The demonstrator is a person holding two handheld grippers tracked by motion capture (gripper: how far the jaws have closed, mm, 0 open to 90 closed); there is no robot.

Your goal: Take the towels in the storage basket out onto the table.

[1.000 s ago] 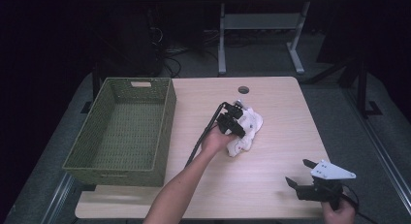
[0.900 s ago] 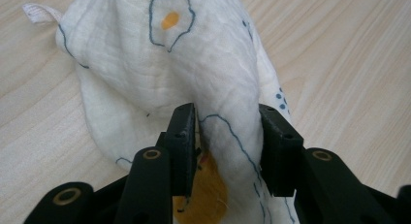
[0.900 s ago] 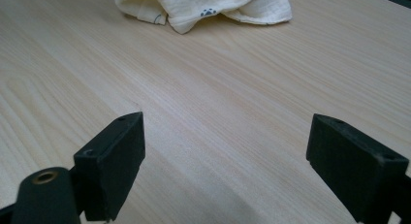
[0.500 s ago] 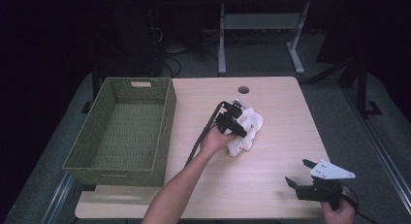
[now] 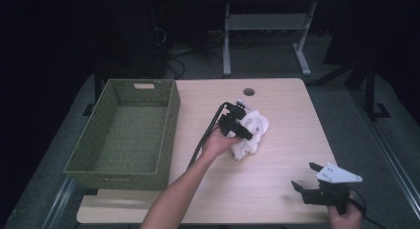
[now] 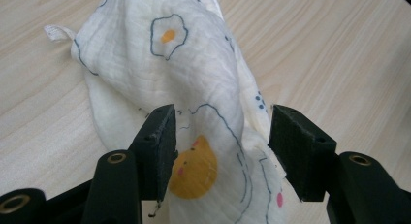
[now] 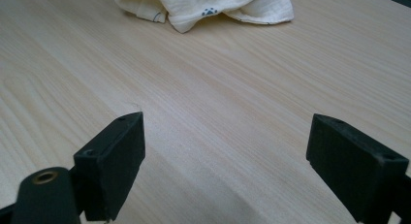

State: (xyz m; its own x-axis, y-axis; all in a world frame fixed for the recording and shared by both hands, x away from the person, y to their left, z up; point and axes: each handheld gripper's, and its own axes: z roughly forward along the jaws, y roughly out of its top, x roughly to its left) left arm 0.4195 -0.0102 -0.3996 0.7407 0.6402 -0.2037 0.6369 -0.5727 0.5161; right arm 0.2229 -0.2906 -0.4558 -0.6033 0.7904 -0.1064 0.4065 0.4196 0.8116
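No words, numbers or brand marks can be read on anything here

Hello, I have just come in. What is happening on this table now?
A person works at a wooden table with a gripper in each hand. The left gripper is down at a crumpled white cloth printed with fried eggs. Its jaws have just been opening, and the cloth lies between them, with a gap on one side. The right gripper waits open over bare table near the front edge, apart from the cloth. A green woven basket stands empty on the table's left side.
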